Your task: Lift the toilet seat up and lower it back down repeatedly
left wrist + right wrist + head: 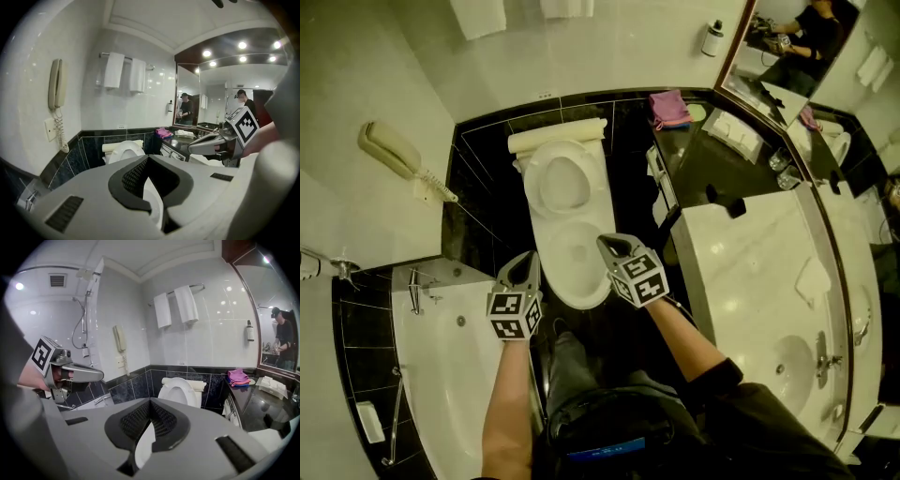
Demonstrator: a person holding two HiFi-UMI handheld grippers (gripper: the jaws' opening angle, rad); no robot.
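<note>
**Hovering over the bowl: both jaws shut, seat standing up**

Over on the far left, a cream wall phone hangs on the pale tiles, its coiled cord dangling. Below it sits the white bathtub.

Now the left gripper. It hangs in the air just beside the left front edge of the toilet bowl and touches nothing. In its own view the jaws are closed, dark pads meeting at the tips, with nothing caught between them. Only the white of the toilet shows through the gap lower down.

Centre stage is the toilet seat. It is raised and leans back toward the cistern, with the bowl open in front of it. A rolled cream towel lies across the top behind it.

Next comes the right gripper, above the right front part of the bowl and well clear of the seat. Its jaws are closed too, tips together and empty. The 2 grippers sit near each other, the bowl's front between them.

Further right, a pink cloth lies at the back of the dark tabletop. A pale stretch with a sink basin follows, and the mirror closes out the corner.
</note>
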